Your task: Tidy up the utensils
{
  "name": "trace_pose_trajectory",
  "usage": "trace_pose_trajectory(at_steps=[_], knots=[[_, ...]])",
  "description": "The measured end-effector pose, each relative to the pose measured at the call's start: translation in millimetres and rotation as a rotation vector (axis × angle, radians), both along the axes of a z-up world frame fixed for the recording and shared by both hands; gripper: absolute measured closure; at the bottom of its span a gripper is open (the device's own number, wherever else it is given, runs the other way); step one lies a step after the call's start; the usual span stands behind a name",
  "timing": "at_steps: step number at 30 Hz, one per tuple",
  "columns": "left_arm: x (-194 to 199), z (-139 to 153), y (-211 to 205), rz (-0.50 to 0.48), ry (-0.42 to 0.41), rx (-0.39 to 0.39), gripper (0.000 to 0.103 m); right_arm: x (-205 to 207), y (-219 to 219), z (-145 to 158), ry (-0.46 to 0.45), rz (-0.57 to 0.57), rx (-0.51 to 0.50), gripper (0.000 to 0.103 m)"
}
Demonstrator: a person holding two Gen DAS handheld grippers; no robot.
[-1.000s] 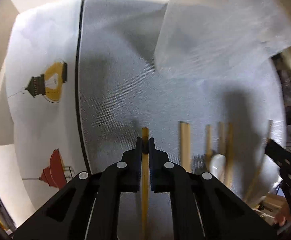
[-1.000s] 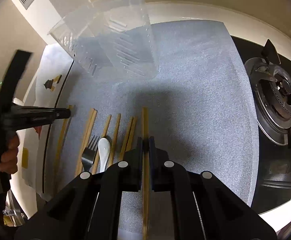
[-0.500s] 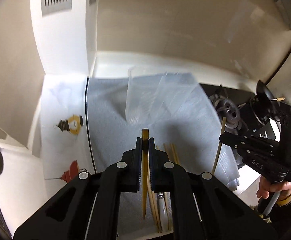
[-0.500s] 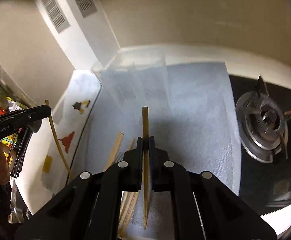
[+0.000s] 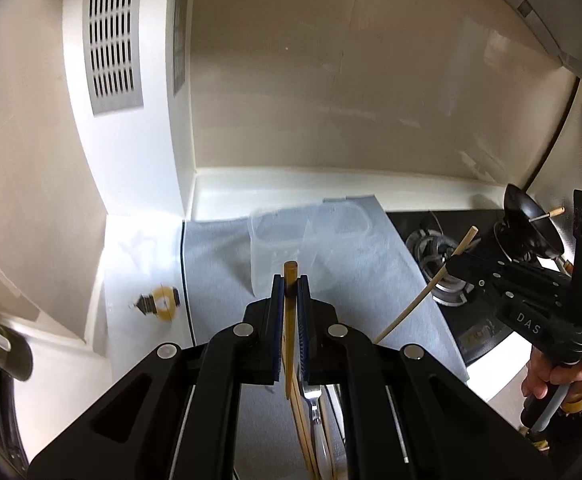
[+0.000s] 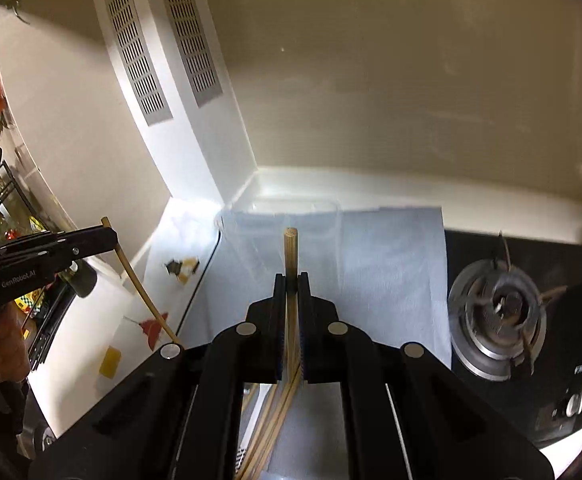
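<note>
Left hand-held gripper (image 5: 291,280) is pinched tight on one chopstick (image 5: 289,320), held up over the grey mat (image 5: 219,280); stick's top pokes just past the pads, rest hangs down toward the mat's near edge. Right hand-held gripper (image 6: 291,280) likewise clamped on a 2nd chopstick (image 6: 291,252), also above the mat, w/ more of its tip showing past the pads.

Landmark = the mat, on the bench (image 5: 251,188). Clear plastic container (image 5: 311,248) stands at the mat's far end, near the back wall. More chopsticks and a fork (image 5: 313,394) lie at the mat's near edge, mostly hidden behind the gripper bodies. Gas burner (image 6: 499,316) sits just off the mat's right side. White sheet w/ lantern pics (image 6: 147,312) lies off its left side.

A person's hand (image 5: 551,376) grips the right unit's handle, beyond the mat's right edge.
</note>
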State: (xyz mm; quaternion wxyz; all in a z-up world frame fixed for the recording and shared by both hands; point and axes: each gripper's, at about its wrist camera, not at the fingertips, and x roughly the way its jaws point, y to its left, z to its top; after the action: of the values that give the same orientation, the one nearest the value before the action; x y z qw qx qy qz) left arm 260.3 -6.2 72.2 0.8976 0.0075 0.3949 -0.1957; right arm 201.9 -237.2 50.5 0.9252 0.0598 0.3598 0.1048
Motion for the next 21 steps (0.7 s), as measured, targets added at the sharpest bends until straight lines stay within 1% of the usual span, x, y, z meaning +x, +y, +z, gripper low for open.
trace_pose_trajectory(at_steps=[3, 9, 14, 17, 21], knots=[[3.0, 17.6, -0.8, 0.005, -0.035, -0.009, 0.097, 5.2, 1.1, 19.3, -0.044, 0.007, -0.006, 0.097], [14.1, 58.4, -6.9, 0.012, -0.142, -0.022, 0.097, 17.2, 5.4, 56.1, -0.122, 0.020, 0.000, 0.097], [25.2, 85.0, -14.3, 0.018, -0.212, -0.033, 0.097, 28.4, 7.6, 89.7, -0.205, 0.011, -0.013, 0.097], [34.1, 97.9, -19.8, 0.016, -0.244, -0.052, 0.097, 36.2, 7.6, 103.3, -0.243, -0.008, -0.025, 0.097], [47.6, 105.3, -26.5, 0.028, -0.279, -0.066, 0.097, 48.8, 7.1, 107.9, -0.276, -0.040, -0.057, 0.097]])
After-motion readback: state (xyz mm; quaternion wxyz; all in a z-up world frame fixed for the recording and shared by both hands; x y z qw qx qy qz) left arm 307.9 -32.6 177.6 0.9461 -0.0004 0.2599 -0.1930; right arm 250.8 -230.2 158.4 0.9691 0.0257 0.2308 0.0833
